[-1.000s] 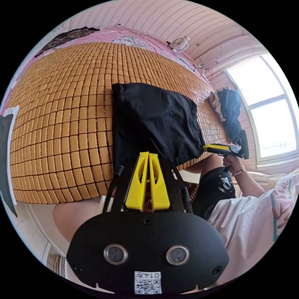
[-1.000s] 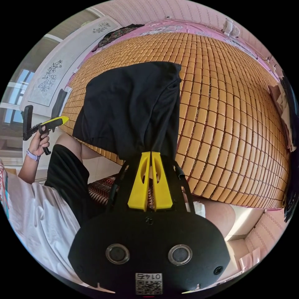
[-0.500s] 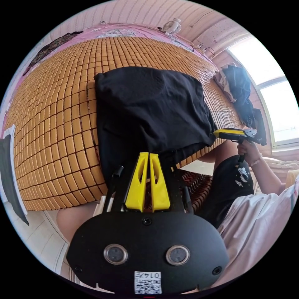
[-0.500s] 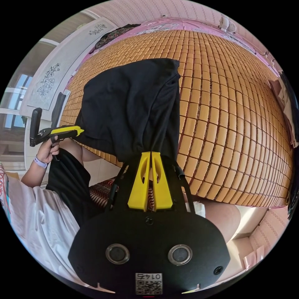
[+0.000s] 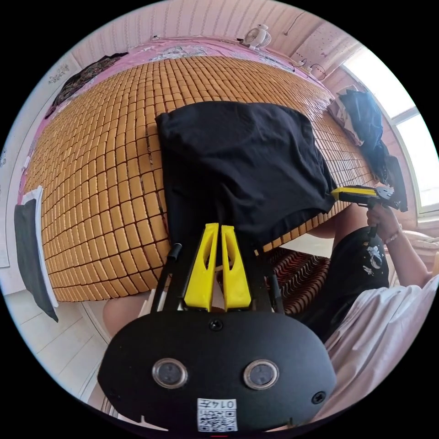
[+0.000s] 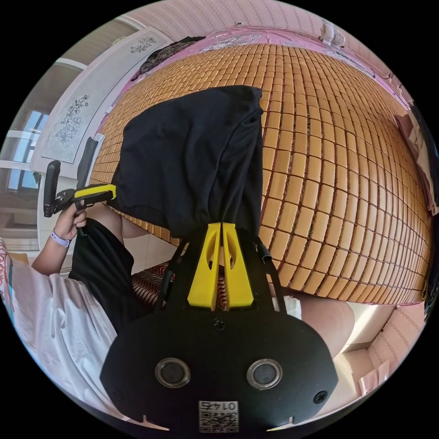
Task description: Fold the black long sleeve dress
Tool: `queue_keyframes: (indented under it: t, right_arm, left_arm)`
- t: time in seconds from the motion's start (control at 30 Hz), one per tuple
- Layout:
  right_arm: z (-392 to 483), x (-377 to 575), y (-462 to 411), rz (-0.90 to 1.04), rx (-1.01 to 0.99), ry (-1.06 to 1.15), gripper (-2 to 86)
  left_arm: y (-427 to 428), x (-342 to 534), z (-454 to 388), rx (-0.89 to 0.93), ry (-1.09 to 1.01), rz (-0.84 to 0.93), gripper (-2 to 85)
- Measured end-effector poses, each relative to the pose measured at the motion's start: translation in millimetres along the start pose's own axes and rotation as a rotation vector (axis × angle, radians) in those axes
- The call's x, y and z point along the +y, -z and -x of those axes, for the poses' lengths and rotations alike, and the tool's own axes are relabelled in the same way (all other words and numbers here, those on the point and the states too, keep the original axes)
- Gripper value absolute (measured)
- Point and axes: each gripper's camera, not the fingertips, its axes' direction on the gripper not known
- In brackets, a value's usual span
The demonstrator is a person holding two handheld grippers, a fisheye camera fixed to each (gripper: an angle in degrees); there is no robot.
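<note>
The black dress lies folded into a rough square on the bamboo mat, its near edge at the bed's rim. In the left gripper view my left gripper is shut on the dress's near left corner, and the right gripper pinches the right corner. The right gripper view shows the dress running up from my right gripper, whose yellow jaws are shut on the fabric. In that view the left gripper, held in a hand, touches the far left corner.
The mat covers a bed with a pink sheet and a small fan at the far side. Dark clothes hang by the window, a grey cloth hangs off the bed's left end. The person's legs and white shirt are close below.
The left gripper has come in against the dress's corner, where a second ago it stood slightly off it. Both cameras shifted a little; the dress stays on the mat.
</note>
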Motion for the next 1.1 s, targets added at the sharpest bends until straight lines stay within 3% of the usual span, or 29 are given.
queue_keyframes:
  t: [0.13, 0.3, 0.53, 0.7, 0.9, 0.97, 1.1]
  right_arm:
    - [12.7, -4.3, -4.6, 0.006, 0.014, 0.013, 0.0]
    - [26.6, -11.1, -12.8, 0.012, 0.015, 0.015, -0.1]
    - [53.5, -20.5, -15.0, 0.067, 0.041, 0.057, -0.1]
    - [71.9, -31.8, 13.0, -0.001, 0.224, 0.090, -0.1]
    - [154.7, -121.7, 3.0, -0.126, 0.089, 0.363, -0.3]
    - [187.5, -154.5, -8.2, -0.104, 0.142, 0.471, -0.4]
    - [221.5, -216.2, -80.3, 0.222, 0.288, 0.567, -0.9]
  left_arm:
    - [9.1, 6.6, 12.3, 0.049, 0.051, -0.049, -0.6]
    - [-33.5, 7.2, 24.0, 0.082, 0.088, 0.086, -0.8]
    - [-22.9, 19.6, 35.3, 0.214, 0.110, 0.043, -0.9]
    - [7.4, 24.4, 14.8, 0.143, -0.068, -0.120, -1.0]
    - [-35.7, -17.9, -55.9, 0.257, -0.291, -0.193, -1.0]
    - [-63.1, -25.8, -75.6, 0.206, -0.323, -0.180, -1.0]
    - [-93.5, -28.8, -87.7, 0.186, -0.363, -0.098, -1.0]
